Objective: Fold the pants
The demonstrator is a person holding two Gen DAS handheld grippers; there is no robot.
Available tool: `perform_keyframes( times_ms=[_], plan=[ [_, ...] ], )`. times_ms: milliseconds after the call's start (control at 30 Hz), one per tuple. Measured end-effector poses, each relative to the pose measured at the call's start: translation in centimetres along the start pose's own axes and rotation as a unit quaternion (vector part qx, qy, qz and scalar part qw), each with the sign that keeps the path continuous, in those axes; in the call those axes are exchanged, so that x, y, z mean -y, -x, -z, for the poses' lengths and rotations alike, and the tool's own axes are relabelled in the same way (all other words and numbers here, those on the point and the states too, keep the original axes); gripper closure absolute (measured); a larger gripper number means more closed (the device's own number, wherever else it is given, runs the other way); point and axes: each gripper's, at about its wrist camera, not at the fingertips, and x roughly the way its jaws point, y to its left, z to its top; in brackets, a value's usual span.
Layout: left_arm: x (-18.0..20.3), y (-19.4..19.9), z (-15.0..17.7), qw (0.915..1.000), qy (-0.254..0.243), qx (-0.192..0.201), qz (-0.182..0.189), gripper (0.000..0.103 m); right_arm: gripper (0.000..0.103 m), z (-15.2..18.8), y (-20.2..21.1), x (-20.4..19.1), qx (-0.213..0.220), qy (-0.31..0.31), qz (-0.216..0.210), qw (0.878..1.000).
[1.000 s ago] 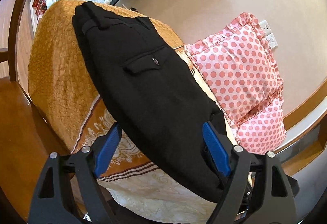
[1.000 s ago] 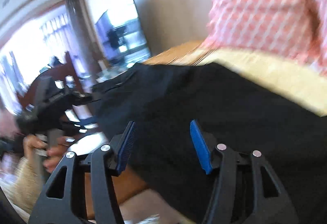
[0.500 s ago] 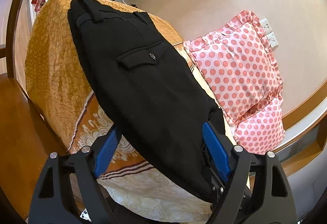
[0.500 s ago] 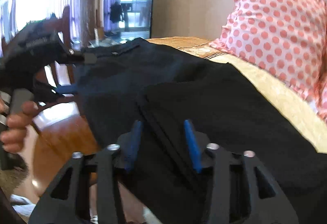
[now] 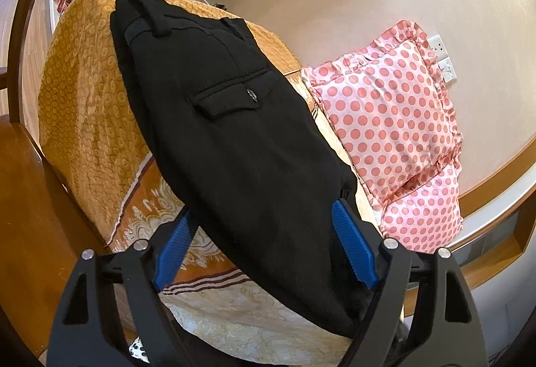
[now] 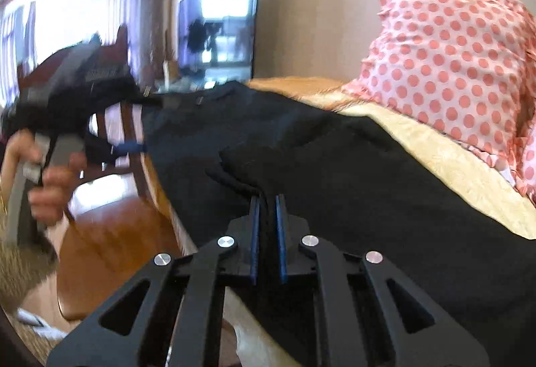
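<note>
Black pants (image 5: 227,132) lie along the bed, waistband at the far end, back pocket facing up. My left gripper (image 5: 264,246) is open, its blue pads on either side of the pants' near end, above the cloth. In the right wrist view the pants (image 6: 368,186) spread over the bed, and my right gripper (image 6: 267,216) is shut on a raised fold of the black cloth. The left gripper (image 6: 127,145), held by a hand, shows at the left by the pants' far edge.
An orange and cream patterned bedspread (image 5: 83,119) covers the bed. Two pink polka-dot pillows (image 5: 395,112) lean on the beige wall. Wooden floor (image 5: 30,199) lies left of the bed. A dark TV screen (image 6: 217,32) stands beyond the bed.
My right gripper has closed from wide open onto a fold of the pants. The left gripper has stayed open and shifted only slightly over the pants.
</note>
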Motion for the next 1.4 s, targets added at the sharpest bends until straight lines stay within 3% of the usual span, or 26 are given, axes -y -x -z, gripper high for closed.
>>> perform_keyframes(
  times_ms=[100, 200, 267, 367, 567, 633, 767, 1033, 1100, 1167, 1200, 1300, 1400],
  plan=[
    [0.0, 0.1, -0.1, 1.0000, 0.003, -0.001, 0.003, 0.023, 0.076, 0.0, 0.6, -0.1, -0.004, -0.011, -0.002, 1.000],
    [-0.2, 0.1, -0.4, 0.9999, 0.012, -0.005, 0.006, 0.023, 0.022, 0.7, 1.8, 1.3, 0.018, -0.050, -0.010, 0.999],
    [-0.4, 0.1, -0.5, 0.9997, 0.021, -0.006, 0.008, 0.023, 0.021, 1.6, 1.1, 2.3, -0.010, -0.076, -0.018, 0.997],
    [-0.6, 0.4, -0.7, 0.9995, 0.030, 0.000, 0.004, 0.025, 0.021, 1.9, 2.0, 2.8, 0.004, -0.097, -0.030, 0.995],
    [-1.0, 1.3, -1.2, 0.9977, 0.060, 0.014, -0.027, 0.048, 0.021, 2.4, 2.9, 4.1, 0.011, -0.133, -0.048, 0.990],
    [-0.7, 2.0, -1.4, 0.9975, 0.058, 0.026, -0.030, 0.057, 0.021, 2.6, 3.9, 4.6, 0.030, -0.144, -0.032, 0.989],
    [-0.2, 2.1, -2.3, 0.9971, 0.055, 0.024, -0.047, 0.057, 0.021, 3.7, 6.0, 6.5, 0.059, -0.181, 0.023, 0.981],
    [-0.1, 1.6, -2.3, 0.9938, 0.066, 0.035, -0.082, 0.052, 0.020, 7.4, 12.2, 10.6, 0.168, -0.242, 0.131, 0.946],
    [0.0, 1.6, -2.1, 0.9933, 0.063, 0.039, -0.089, 0.052, 0.014, 8.4, 12.2, 11.8, 0.144, -0.250, 0.163, 0.943],
    [0.0, 1.6, -2.0, 0.9930, 0.061, 0.041, -0.092, 0.052, 0.014, 9.8, 10.0, 13.4, 0.060, -0.276, 0.169, 0.944],
    [0.0, 1.6, -2.1, 0.9929, 0.061, 0.041, -0.093, 0.051, 0.015, 10.0, 10.8, 12.7, 0.087, -0.254, 0.176, 0.947],
    [0.1, 1.6, -2.2, 0.9927, 0.059, 0.041, -0.097, 0.050, 0.014, 10.4, 12.7, 11.9, 0.109, -0.271, 0.159, 0.943],
    [0.2, 1.6, -2.3, 0.9918, 0.060, 0.044, -0.104, 0.049, 0.012, 10.4, 12.2, 11.4, 0.079, -0.250, 0.179, 0.948]
  ],
)
